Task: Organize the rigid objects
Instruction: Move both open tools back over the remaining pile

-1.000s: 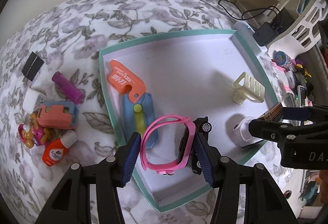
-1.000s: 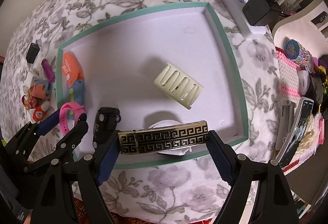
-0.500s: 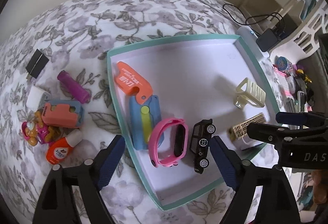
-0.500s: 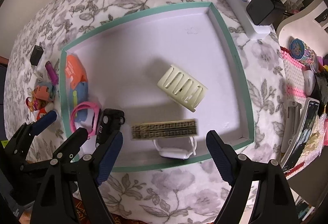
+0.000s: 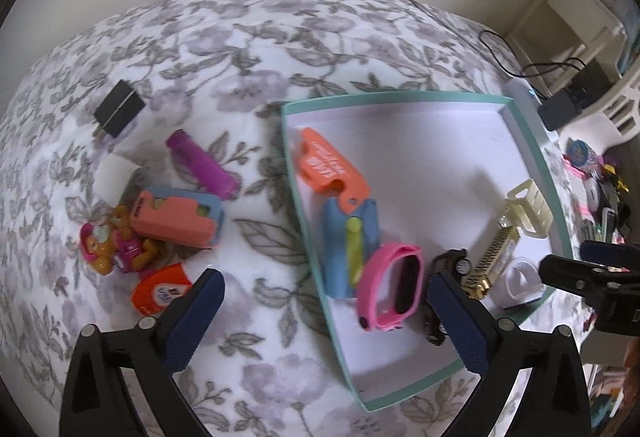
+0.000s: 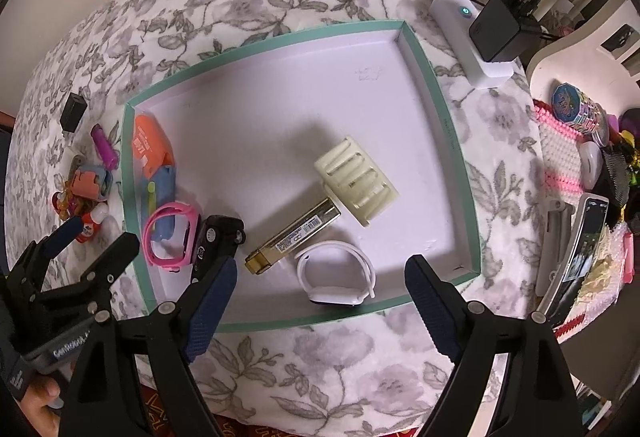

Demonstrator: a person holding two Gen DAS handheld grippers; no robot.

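A teal-rimmed white tray (image 6: 452,125) (image 5: 304,229) lies on a floral blanket. Inside it rest a gold patterned box (image 6: 292,241) (image 5: 490,257), a cream slotted holder (image 6: 356,179), a white band (image 6: 336,277), a black toy car (image 6: 218,241), a pink watch (image 6: 170,235) (image 5: 390,285) and an orange and blue pair of tools (image 5: 332,173). My right gripper (image 6: 320,309) hangs open over the tray's near edge, empty. My left gripper (image 5: 324,313) is open and empty too, above the tray's left rim.
Left of the tray lie a purple tube (image 5: 200,163), a pink-blue case (image 5: 176,217), a toy figure (image 5: 108,245), an orange-capped bottle (image 5: 158,289) and a black plug (image 5: 118,109). A white power bank with a black charger (image 6: 500,33) sits at the far right corner.
My right gripper opened and dropped the gold box into the tray beside the cream holder. My left gripper let go of the pink watch and drew back to the left.
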